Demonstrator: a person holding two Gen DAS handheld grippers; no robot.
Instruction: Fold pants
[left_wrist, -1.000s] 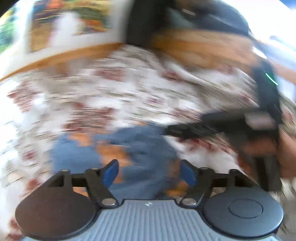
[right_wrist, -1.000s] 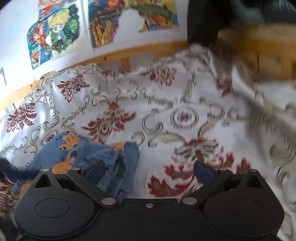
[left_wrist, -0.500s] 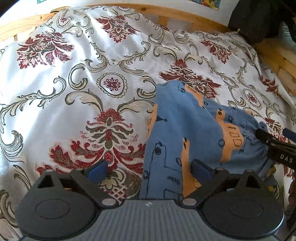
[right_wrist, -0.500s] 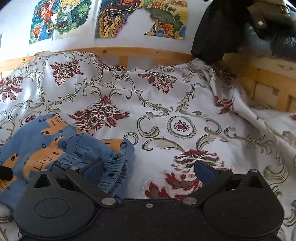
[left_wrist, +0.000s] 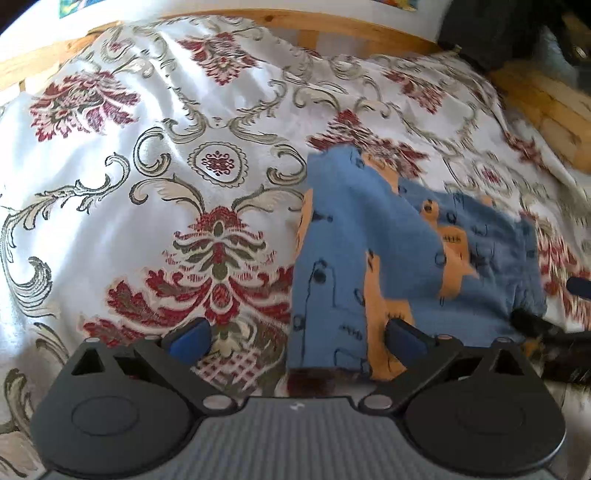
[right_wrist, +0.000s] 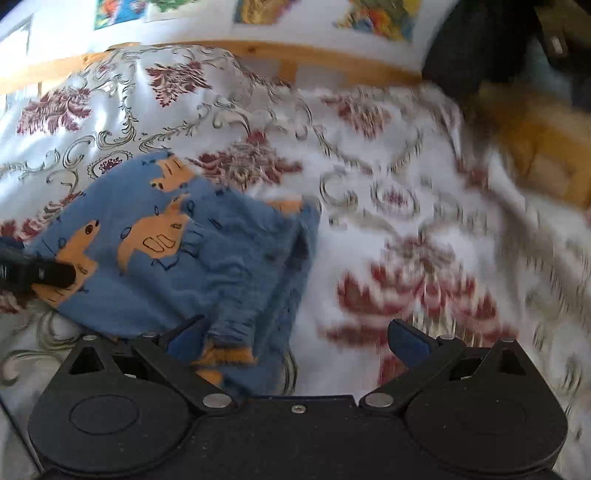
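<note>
Both views have slid nearer the small blue cotton pants with orange print (left_wrist: 399, 251), lying folded on the floral satin bedspread (left_wrist: 147, 184); left gripper (left_wrist: 295, 338) and right gripper (right_wrist: 293, 339) gape wide, empty; cloth looks light, limp, best pinched at the gathered waistband (right_wrist: 258, 295).

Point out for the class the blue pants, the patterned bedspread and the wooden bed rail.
blue pants (left_wrist: 340, 236): left wrist view, on the flat blue cloth of the upper layer.
patterned bedspread (left_wrist: 218, 254): left wrist view, on the large red flower motif.
wooden bed rail (right_wrist: 332, 59): right wrist view, on the top bar.
</note>
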